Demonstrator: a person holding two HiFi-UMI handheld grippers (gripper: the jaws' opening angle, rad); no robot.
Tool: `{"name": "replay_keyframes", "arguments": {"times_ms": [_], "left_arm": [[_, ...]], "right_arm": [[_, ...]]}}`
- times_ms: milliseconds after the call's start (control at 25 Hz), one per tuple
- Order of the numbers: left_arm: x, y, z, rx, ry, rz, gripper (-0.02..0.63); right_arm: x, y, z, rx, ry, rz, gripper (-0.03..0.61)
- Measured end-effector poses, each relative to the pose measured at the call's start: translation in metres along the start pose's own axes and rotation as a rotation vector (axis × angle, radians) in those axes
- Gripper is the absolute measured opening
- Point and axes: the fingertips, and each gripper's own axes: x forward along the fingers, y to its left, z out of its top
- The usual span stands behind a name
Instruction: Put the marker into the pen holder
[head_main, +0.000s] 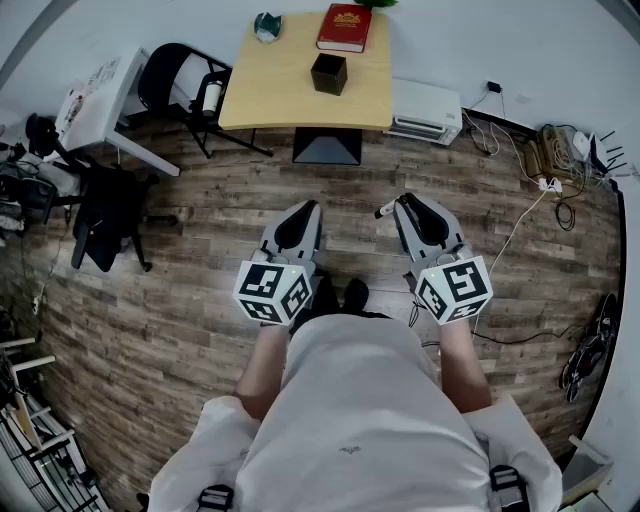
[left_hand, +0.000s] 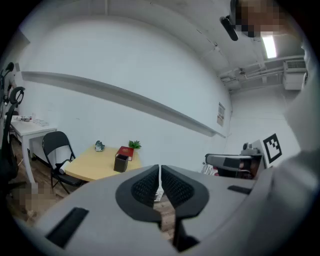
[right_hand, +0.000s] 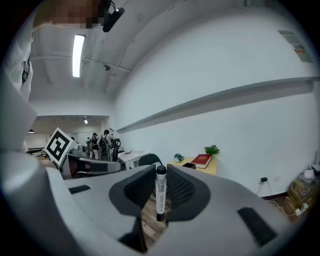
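You're in an office-type workroom: wood-plank floor (head_main: 180, 330), bare white walls, ceiling strip light (right_hand: 78, 55). Small worktop (head_main: 280, 90) with a book (head_main: 344, 27), folding chair (head_main: 175, 70), white desk (head_main: 95, 105), cables (head_main: 548, 186) along the wall.

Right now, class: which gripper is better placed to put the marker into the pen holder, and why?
Right. The right gripper is shut on the marker; the left gripper is shut and empty. Both are well short of the pen holder on the table, so distance favours neither.
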Motion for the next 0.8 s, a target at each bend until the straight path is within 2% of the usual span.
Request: {"name": "replay_keyframes", "arguments": {"times_ms": [440,800], "left_arm": [[0.005,-0.018,-0.003,0.021,0.014,-0.003,0.015],[0.010,-0.010,-0.005,0.025,0.035,-0.001,0.015]], "right_arm": [[-0.015,-0.014,0.000,0.019,-0.023,-0.001,0.067],[-0.012,-0.023,-0.002,0.057,-0.038,-0.017,0.067]]}}
